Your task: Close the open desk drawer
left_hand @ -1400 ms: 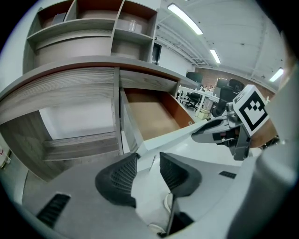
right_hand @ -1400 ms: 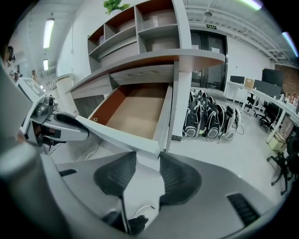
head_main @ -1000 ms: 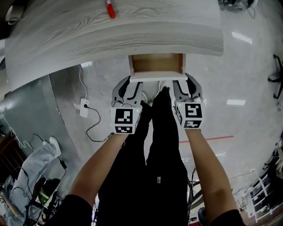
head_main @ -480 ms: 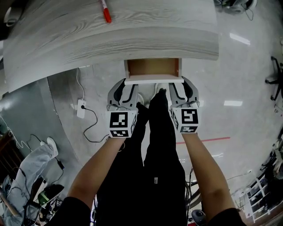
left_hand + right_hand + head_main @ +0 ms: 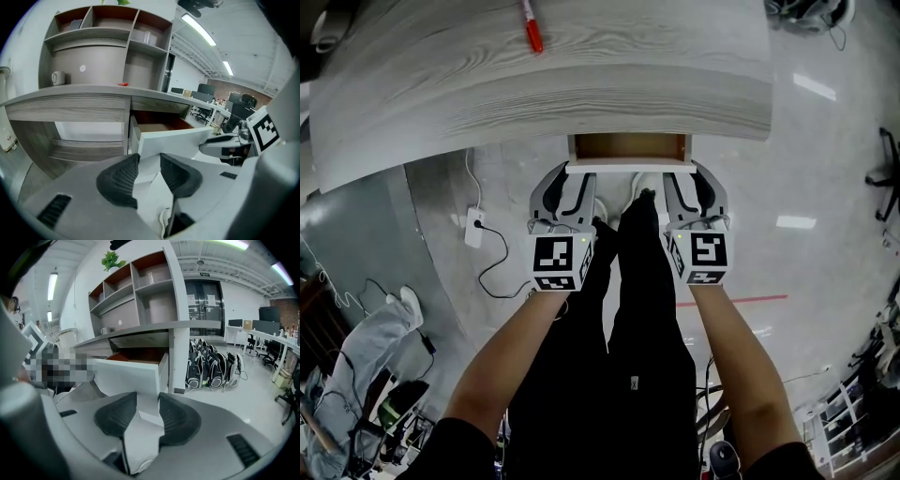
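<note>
The desk drawer (image 5: 628, 147) sticks out a little from under the grey wood desk (image 5: 544, 84), showing a brown inside behind its white front (image 5: 628, 167). My left gripper (image 5: 565, 190) stands open with its tips against the left end of that front. At the right end my right gripper (image 5: 695, 190) does the same, also open. In the left gripper view the drawer front (image 5: 176, 139) rises just beyond my left gripper (image 5: 149, 161). The right gripper view shows the drawer front (image 5: 126, 376) just past my right gripper (image 5: 147, 401). Nothing lies between either pair of jaws.
A red marker (image 5: 531, 27) lies on the desk top. A power strip with a black cable (image 5: 475, 228) sits on the floor at the left. The person's black trousers (image 5: 628, 309) fill the space below the drawer. Backpacks (image 5: 213, 369) stand on the floor to the right.
The drawer has slid further in under the desk, and less of its inside shows. Both grippers have moved forward with its front.
</note>
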Motion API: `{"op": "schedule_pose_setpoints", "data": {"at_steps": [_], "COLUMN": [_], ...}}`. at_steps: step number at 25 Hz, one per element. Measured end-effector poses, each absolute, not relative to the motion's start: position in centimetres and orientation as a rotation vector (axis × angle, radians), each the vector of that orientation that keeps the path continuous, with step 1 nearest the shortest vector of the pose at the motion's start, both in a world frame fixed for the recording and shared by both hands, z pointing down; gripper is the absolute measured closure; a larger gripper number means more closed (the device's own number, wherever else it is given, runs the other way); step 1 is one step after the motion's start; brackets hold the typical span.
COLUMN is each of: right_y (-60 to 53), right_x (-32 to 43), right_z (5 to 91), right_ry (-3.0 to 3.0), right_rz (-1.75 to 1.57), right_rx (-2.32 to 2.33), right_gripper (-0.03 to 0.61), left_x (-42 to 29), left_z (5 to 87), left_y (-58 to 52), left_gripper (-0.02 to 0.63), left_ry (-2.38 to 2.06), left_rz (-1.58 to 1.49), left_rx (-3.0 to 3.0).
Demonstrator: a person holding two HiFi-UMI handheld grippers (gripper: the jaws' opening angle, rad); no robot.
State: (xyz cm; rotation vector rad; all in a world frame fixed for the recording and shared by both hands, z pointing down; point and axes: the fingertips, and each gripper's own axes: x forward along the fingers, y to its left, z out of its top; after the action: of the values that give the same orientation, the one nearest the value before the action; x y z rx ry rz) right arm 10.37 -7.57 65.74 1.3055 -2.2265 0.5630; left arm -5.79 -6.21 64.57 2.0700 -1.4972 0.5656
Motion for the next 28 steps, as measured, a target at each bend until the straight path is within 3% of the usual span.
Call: {"op": "schedule_pose_setpoints", "data": {"at_steps": [28], "right_y": [-14.2], "right_x": [9.6], "right_z": [65.9], "right_ry": [-2.272], "right_rz": [0.553], "right_rx": [1.315], "right_gripper": [0.414], "left_x": [-6.3], "left_z": [64.4], "left_y": [-12.9], "left_gripper": [0.459], "left_ry": [-1.585], "left_rz": [0.545], "left_rx": [2.071]}}
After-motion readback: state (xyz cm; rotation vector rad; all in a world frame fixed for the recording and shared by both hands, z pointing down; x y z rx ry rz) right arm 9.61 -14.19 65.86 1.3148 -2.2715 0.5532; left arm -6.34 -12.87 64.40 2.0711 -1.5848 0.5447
